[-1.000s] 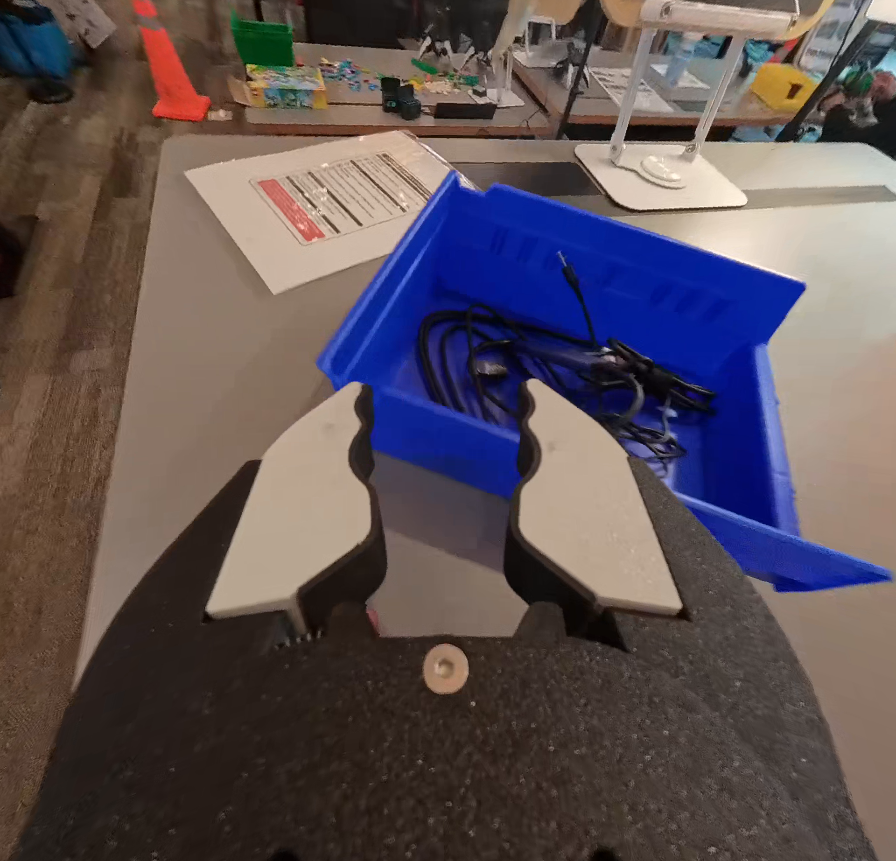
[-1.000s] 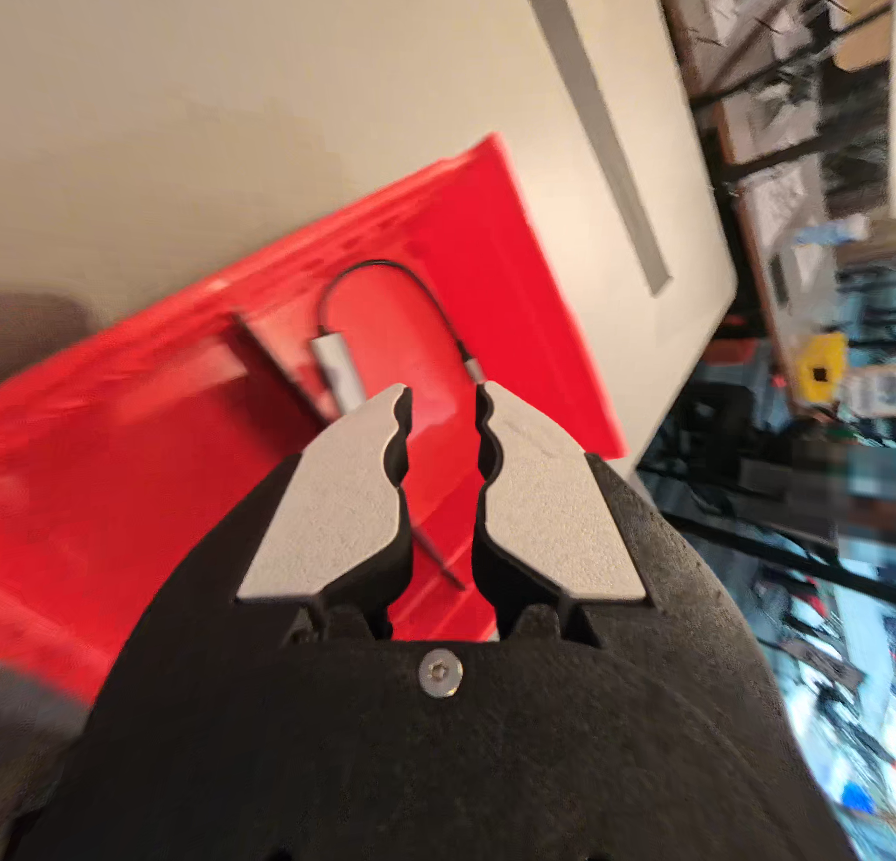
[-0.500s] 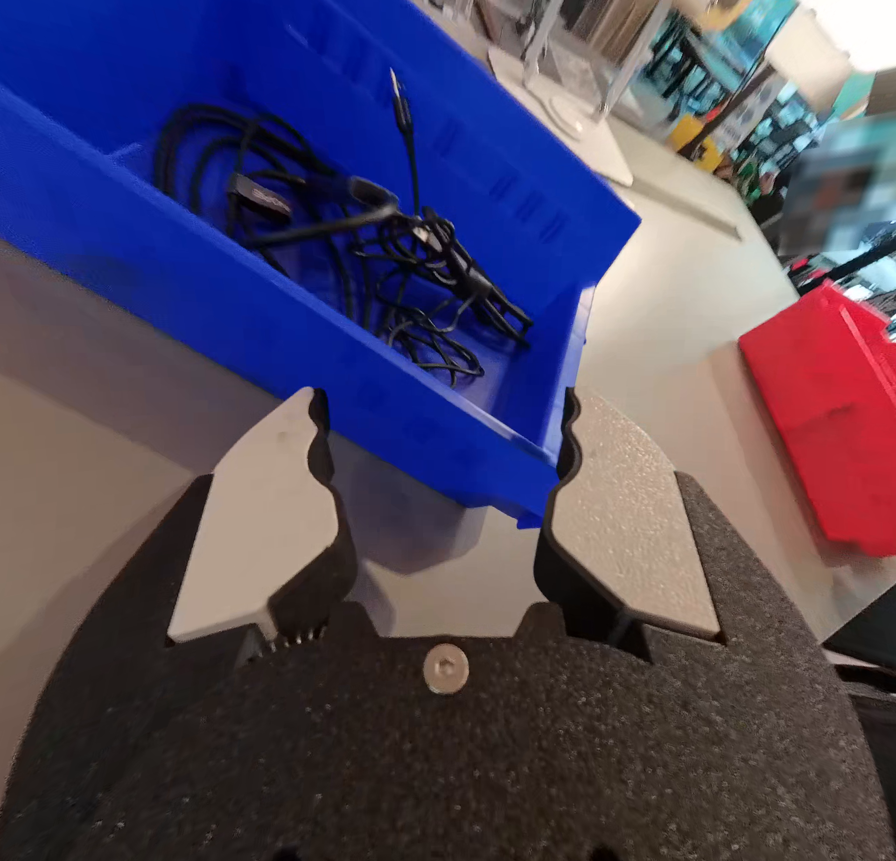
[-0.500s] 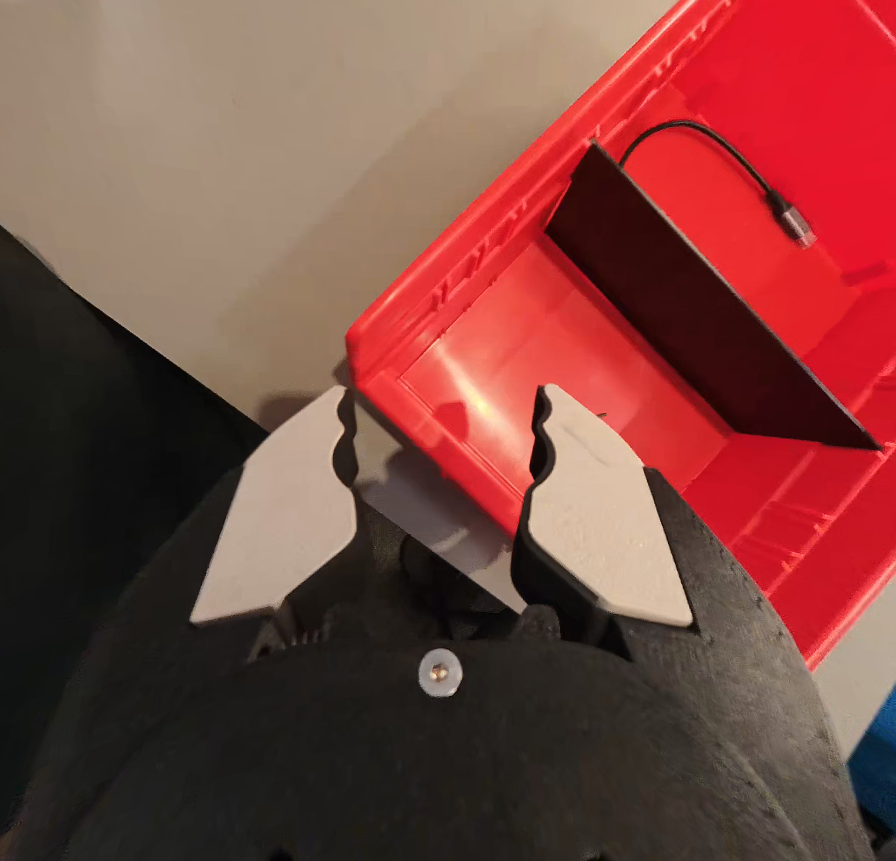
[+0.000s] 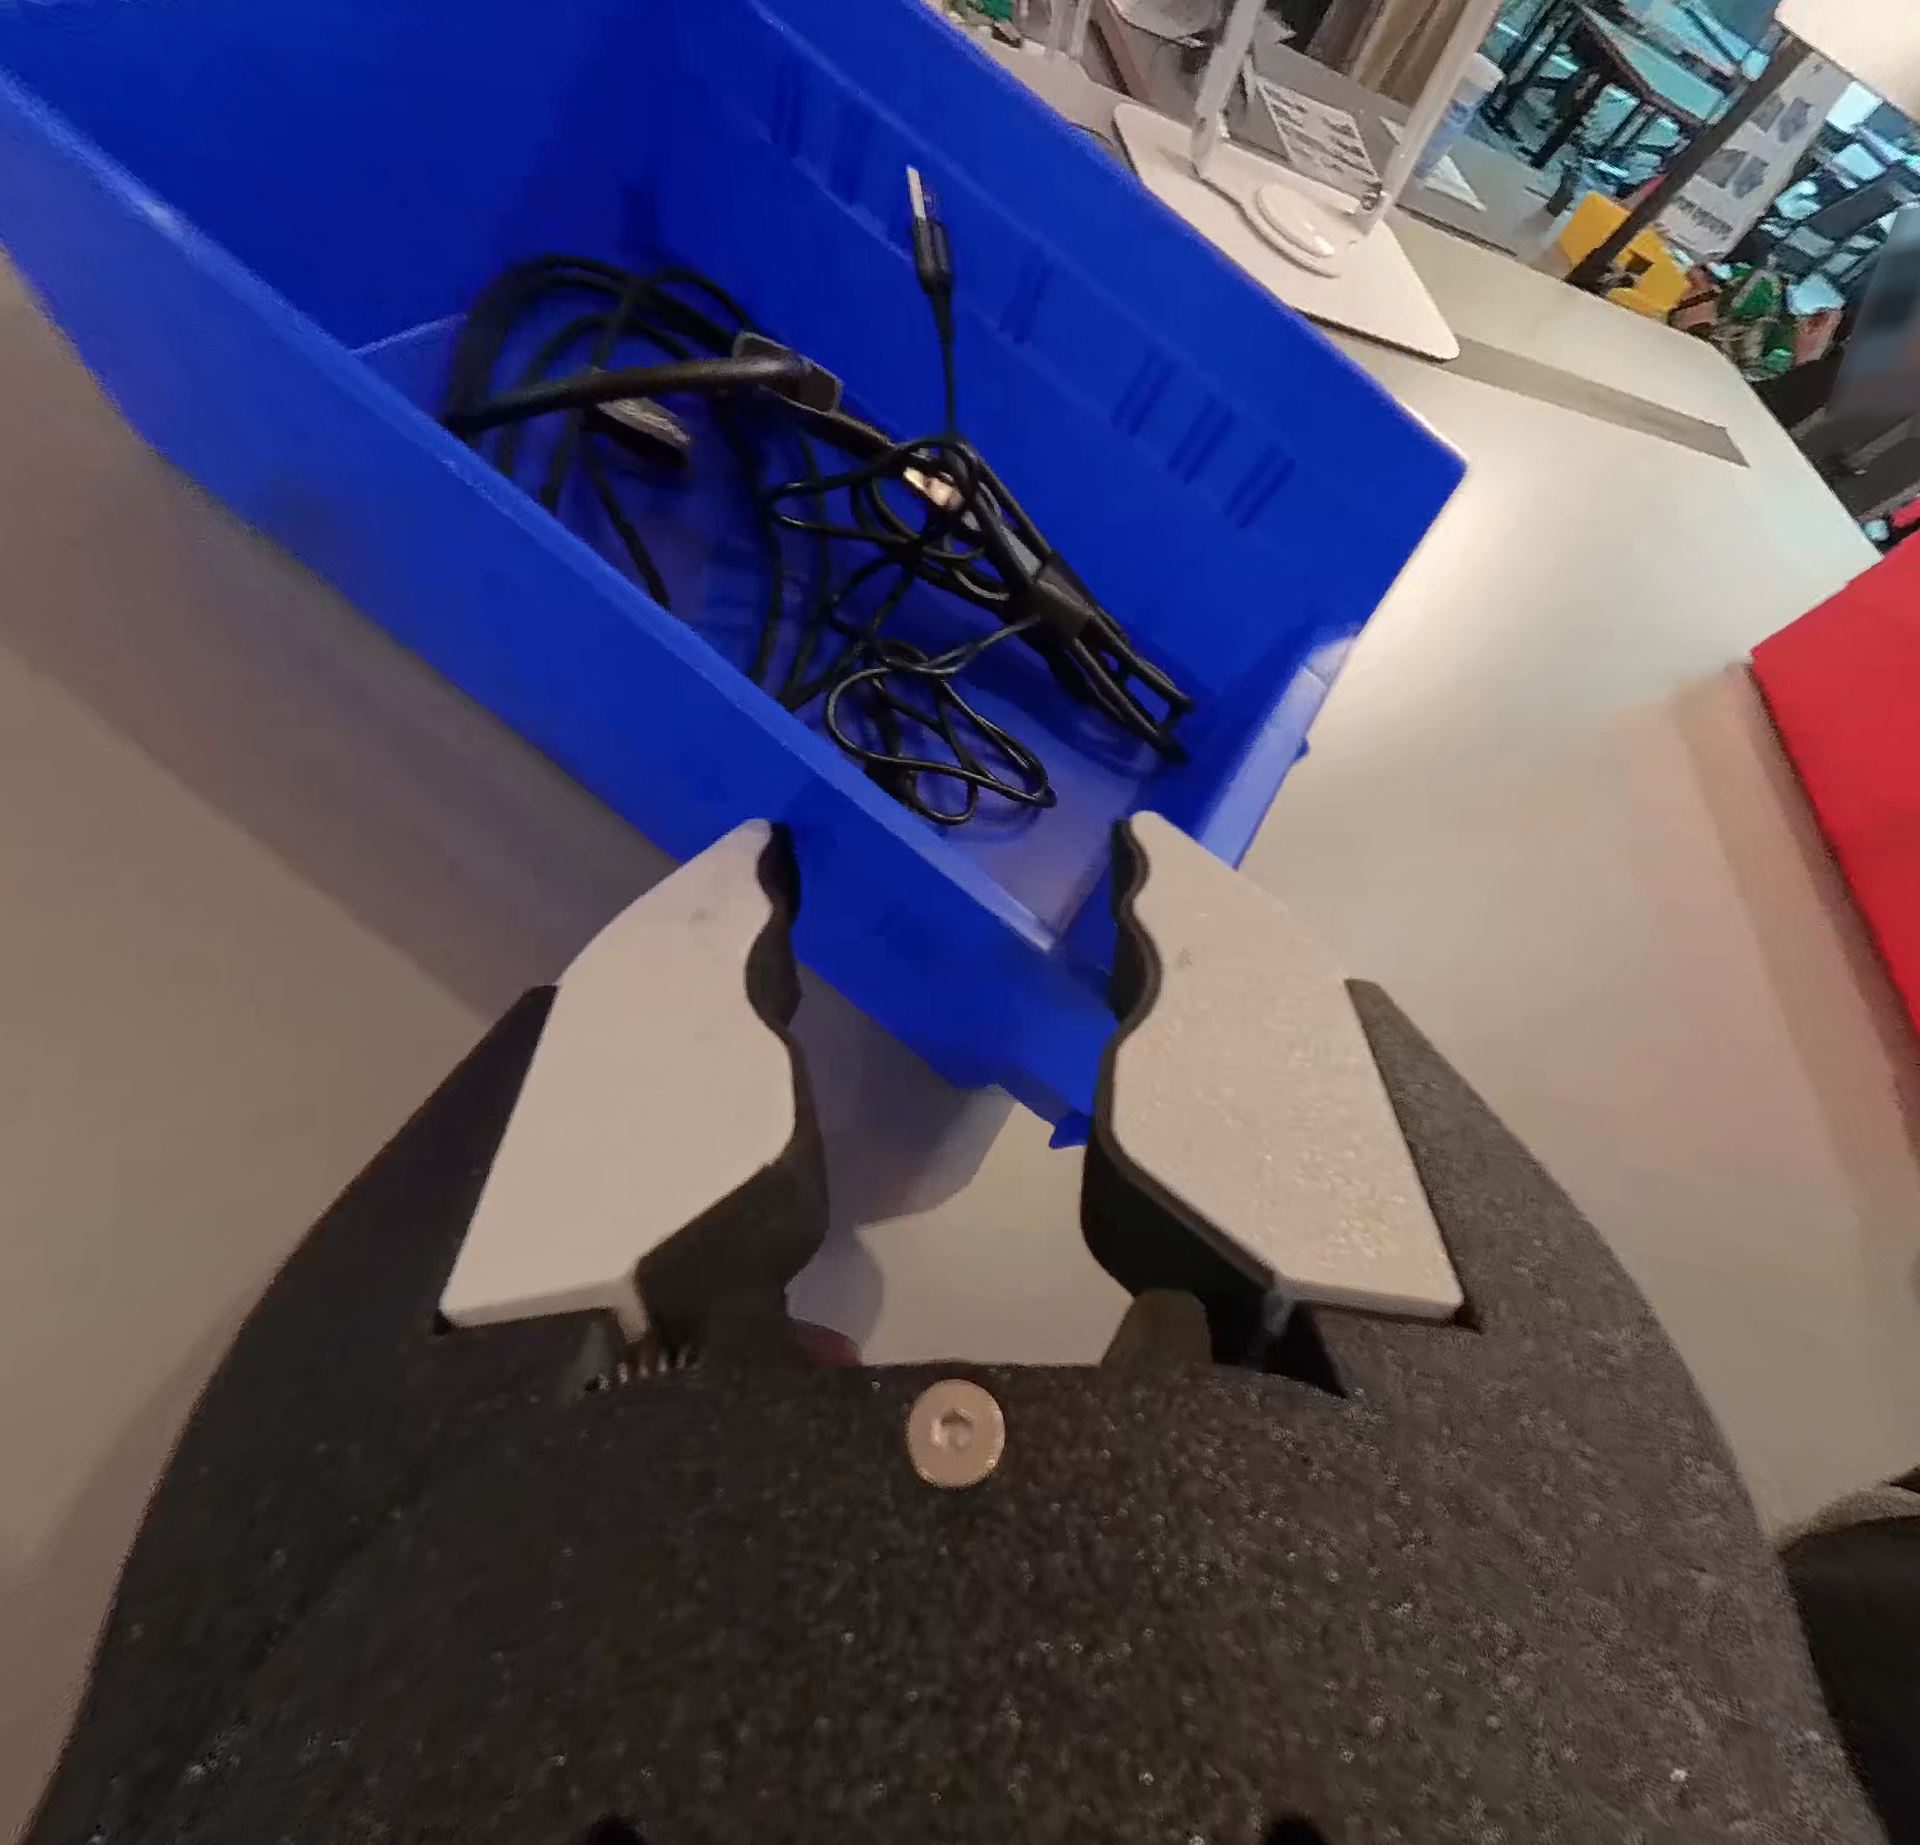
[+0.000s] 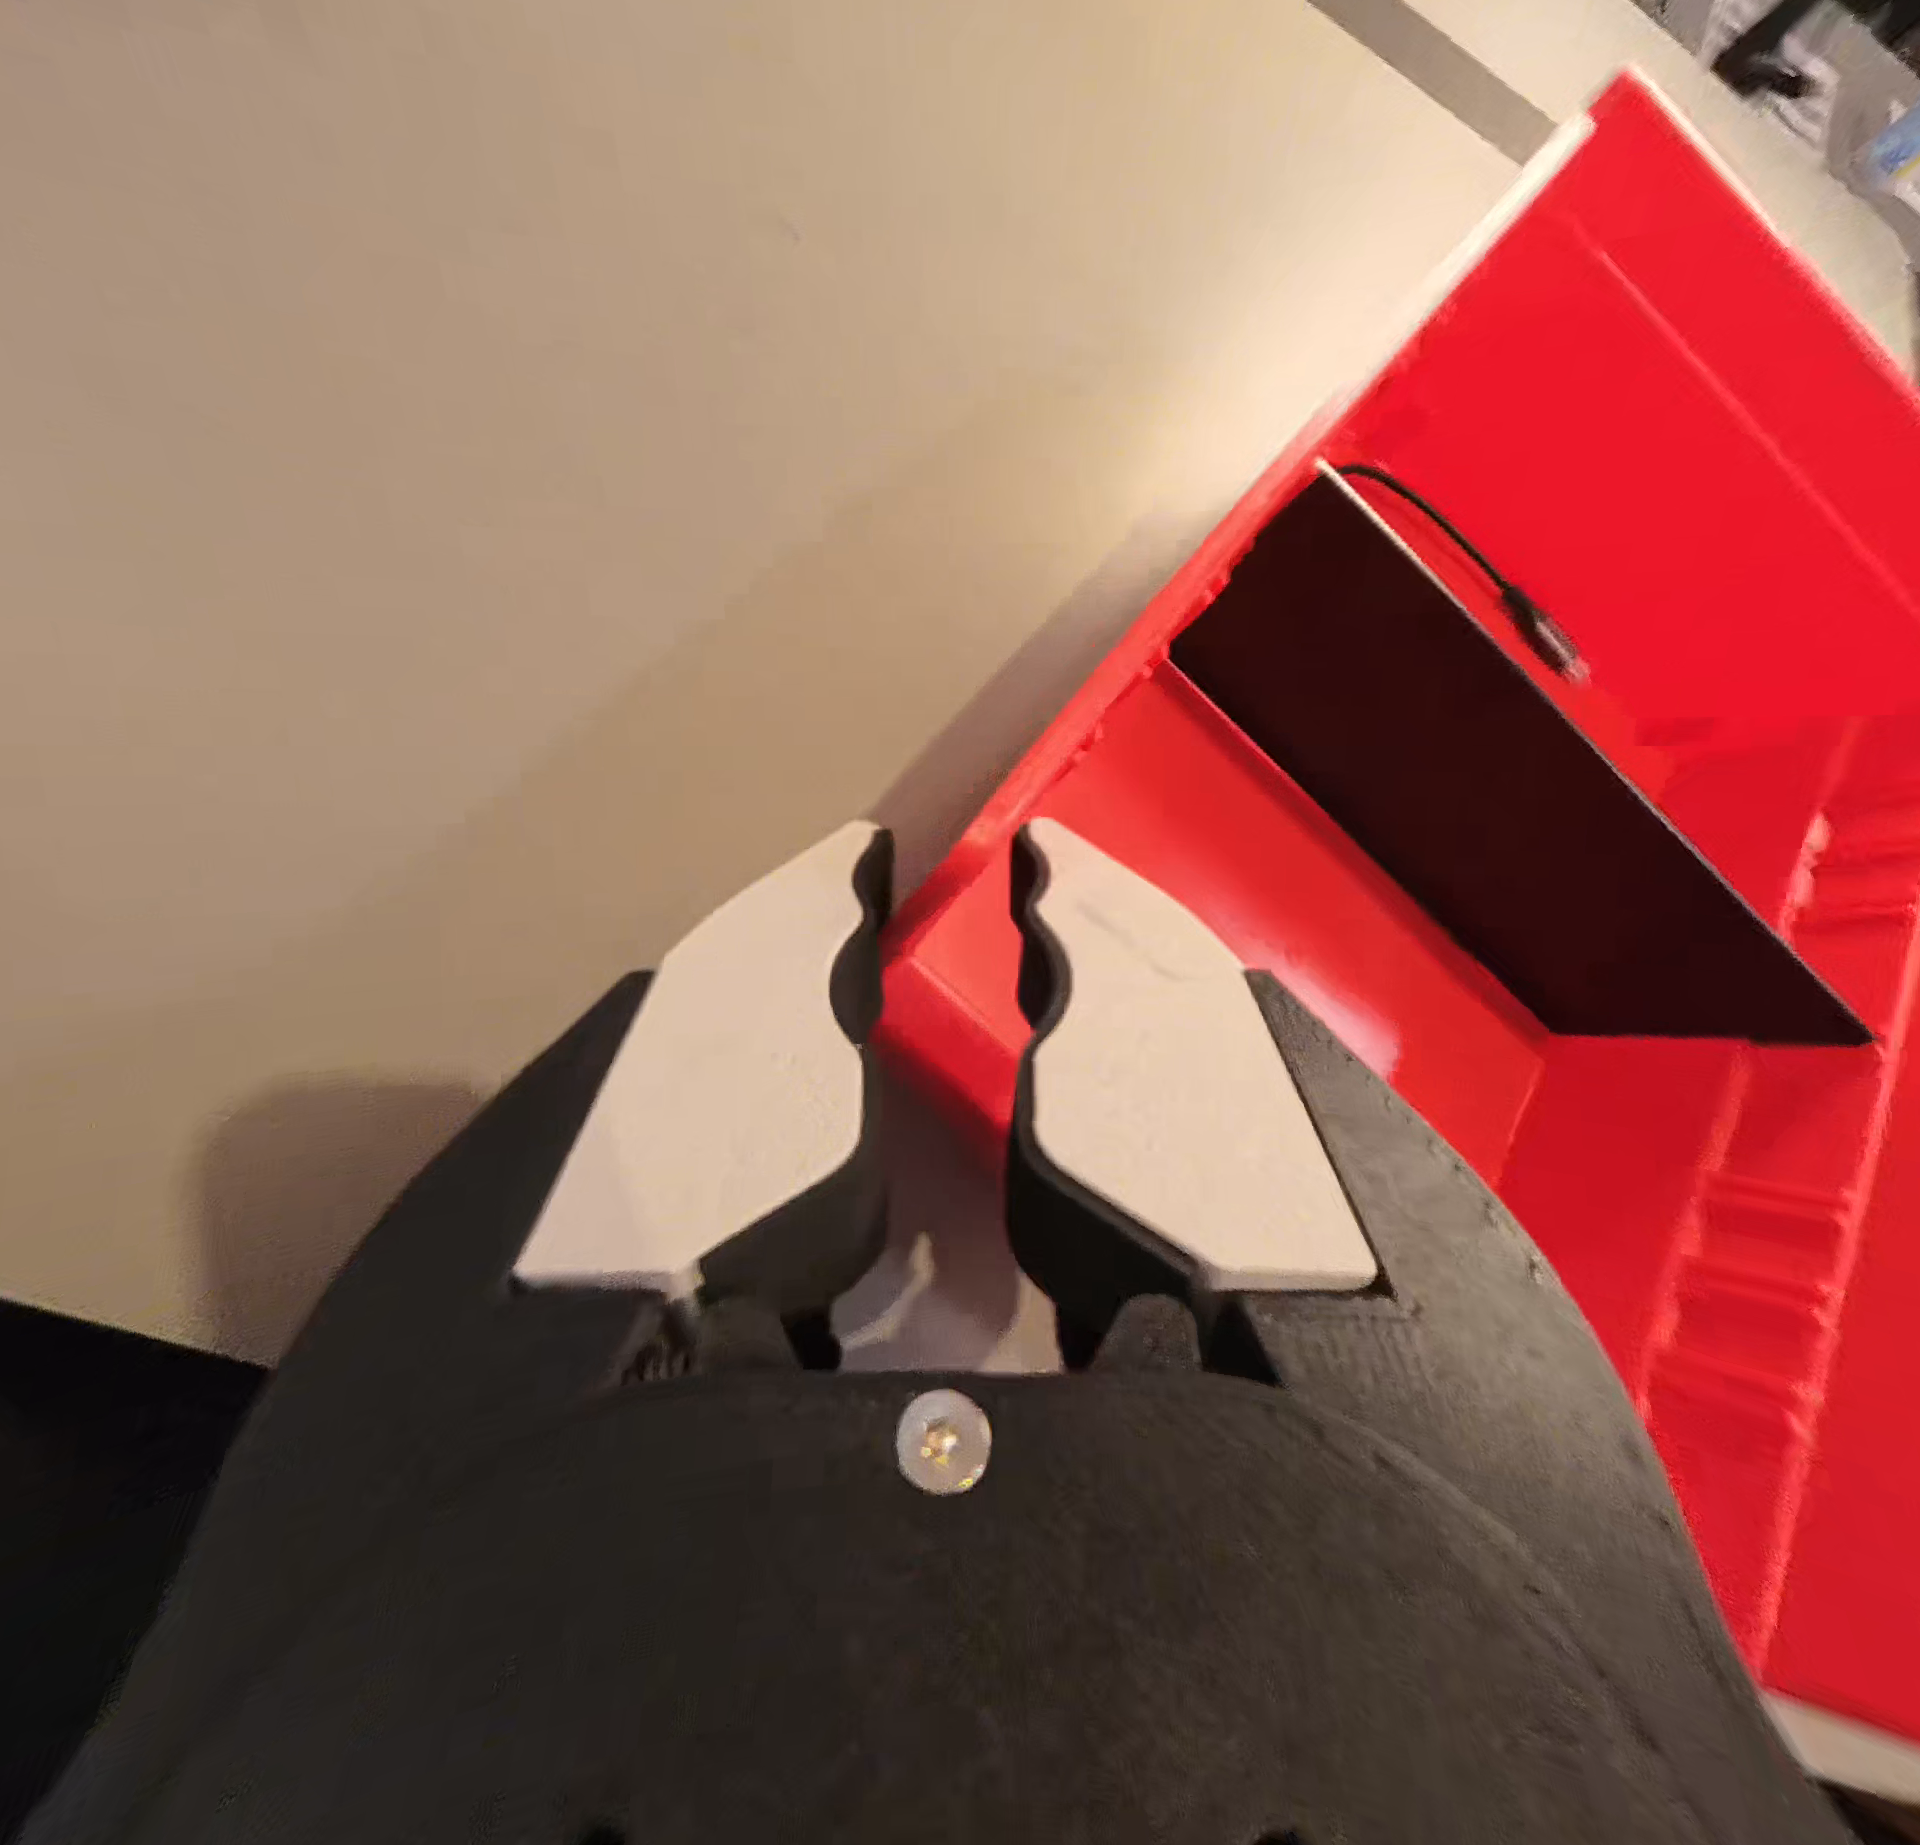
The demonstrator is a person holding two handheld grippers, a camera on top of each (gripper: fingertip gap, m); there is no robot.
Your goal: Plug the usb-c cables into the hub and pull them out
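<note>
My left gripper (image 5: 945,839) hangs open over the blue bin's (image 5: 540,590) near corner, cables (image 5: 914,600) tangled inside. My right gripper (image 6: 951,839), narrowly parted and empty, straddles the red bin's (image 6: 1621,424) corner. I'd single out one plug before closing.

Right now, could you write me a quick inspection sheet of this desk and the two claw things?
Surface: pale table, mostly bare.
Job's things: blue bin holding cables; red bin with a dark divider; hub not seen.
Clutter: white stand behind the blue bin.
Grippers: left gripper open, empty, at the blue bin's near corner; right gripper partly open, empty, at the red bin's corner.
Cables: black tangle, one plug sticking up; one short cable in the red bin.
Surroundings: blurred workshop tables.
</note>
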